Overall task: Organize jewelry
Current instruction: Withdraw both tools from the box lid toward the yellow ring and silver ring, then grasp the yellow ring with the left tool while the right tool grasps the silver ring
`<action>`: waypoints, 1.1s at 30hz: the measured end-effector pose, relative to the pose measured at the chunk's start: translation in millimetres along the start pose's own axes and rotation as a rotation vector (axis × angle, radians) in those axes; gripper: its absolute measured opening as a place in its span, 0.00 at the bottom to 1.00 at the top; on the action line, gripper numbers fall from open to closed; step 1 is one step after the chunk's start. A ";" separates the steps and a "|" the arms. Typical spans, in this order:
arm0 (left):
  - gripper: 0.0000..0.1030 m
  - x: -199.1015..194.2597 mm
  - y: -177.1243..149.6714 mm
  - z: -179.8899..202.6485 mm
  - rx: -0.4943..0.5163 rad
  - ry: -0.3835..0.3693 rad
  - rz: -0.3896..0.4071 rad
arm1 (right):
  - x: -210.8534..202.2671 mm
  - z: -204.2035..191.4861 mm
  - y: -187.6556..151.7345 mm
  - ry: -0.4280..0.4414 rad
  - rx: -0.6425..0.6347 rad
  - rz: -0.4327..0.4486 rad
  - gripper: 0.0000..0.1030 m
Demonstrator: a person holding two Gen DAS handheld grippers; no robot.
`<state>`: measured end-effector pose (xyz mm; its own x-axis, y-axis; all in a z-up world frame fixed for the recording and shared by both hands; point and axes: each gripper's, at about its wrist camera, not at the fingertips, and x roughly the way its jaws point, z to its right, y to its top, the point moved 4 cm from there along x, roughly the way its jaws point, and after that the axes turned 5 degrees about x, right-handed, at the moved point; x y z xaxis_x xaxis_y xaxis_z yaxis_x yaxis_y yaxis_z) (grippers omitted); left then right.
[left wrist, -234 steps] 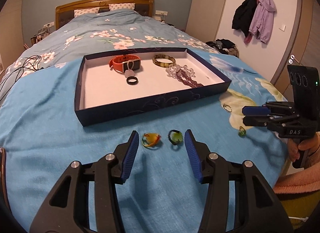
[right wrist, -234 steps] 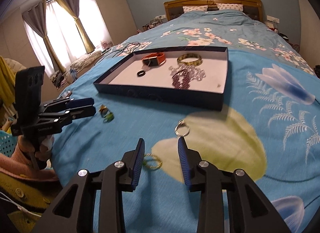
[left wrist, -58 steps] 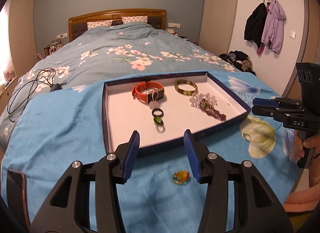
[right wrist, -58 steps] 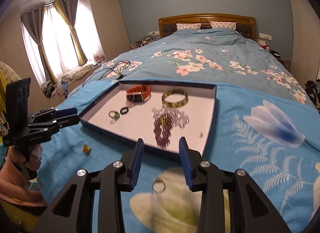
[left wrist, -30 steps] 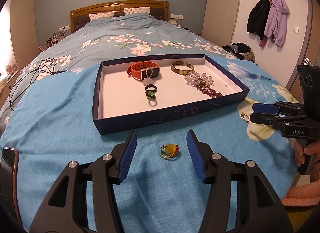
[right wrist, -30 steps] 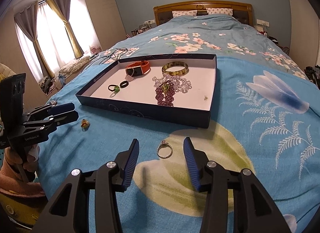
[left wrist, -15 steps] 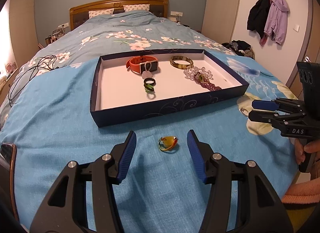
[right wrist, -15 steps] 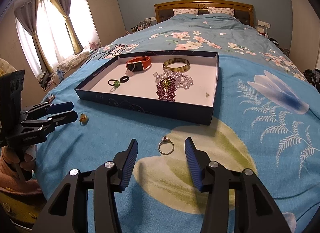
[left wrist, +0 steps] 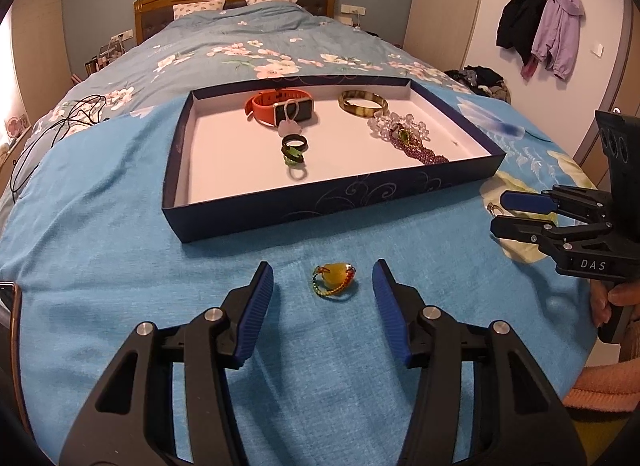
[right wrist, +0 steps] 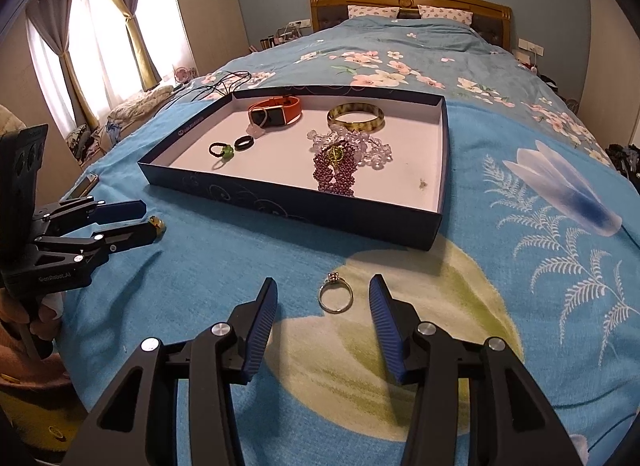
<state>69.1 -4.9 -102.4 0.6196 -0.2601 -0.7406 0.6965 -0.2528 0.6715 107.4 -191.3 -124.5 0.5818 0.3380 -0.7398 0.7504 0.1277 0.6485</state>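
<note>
The left gripper points down at a blue bedspread. Its jaws are closing from about half open, with a ring carrying a yellow stone and a multicoloured band lying on the cloth between the blue pads, touching neither.

The right gripper is angled down the same way, its jaws about half open and gripping nothing. A thin metal ring with a small stone lies flat on the bedspread between its pads, apart from both, on a pale yellow patch of the print.

Beyond both rings, toward the headboard, sits a shallow dark blue tray with a white floor. Near its far edge lie an orange smartwatch and, to the right, a mottled bangle. Near the middle, a black ring lies just beside a dark ring with a green bead. Toward the right edge lies a heap of clear beads and purple beads.

At the frame edge of each view, the other gripper shows, held by a hand in a pink sleeve.
</note>
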 end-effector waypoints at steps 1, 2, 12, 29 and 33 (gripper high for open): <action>0.48 0.8 0.1 0.6 0.000 -0.004 -0.002 | 0.1 -0.2 0.0 -0.001 0.000 -0.001 0.44; 0.48 1.3 0.4 1.1 -0.001 -0.007 -0.004 | 0.3 -0.5 0.0 -0.002 -0.002 -0.002 0.44; 0.41 8.1 1.7 5.1 0.005 -0.026 -0.026 | 1.7 -6.7 -0.7 -0.024 -0.041 -0.011 0.30; 0.21 8.5 0.4 4.4 -0.003 -0.038 -0.025 | 1.2 -4.5 -0.1 -0.010 -0.032 -0.012 0.15; 0.21 6.5 0.0 3.3 -0.005 -0.032 -0.024 | 0.5 -4.8 0.5 0.003 -0.021 -0.008 0.15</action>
<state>71.9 -9.7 -107.2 0.5913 -0.2833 -0.7551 0.7129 -0.2542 0.6536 106.5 -186.5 -123.7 0.5749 0.3401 -0.7442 0.7481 0.1500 0.6464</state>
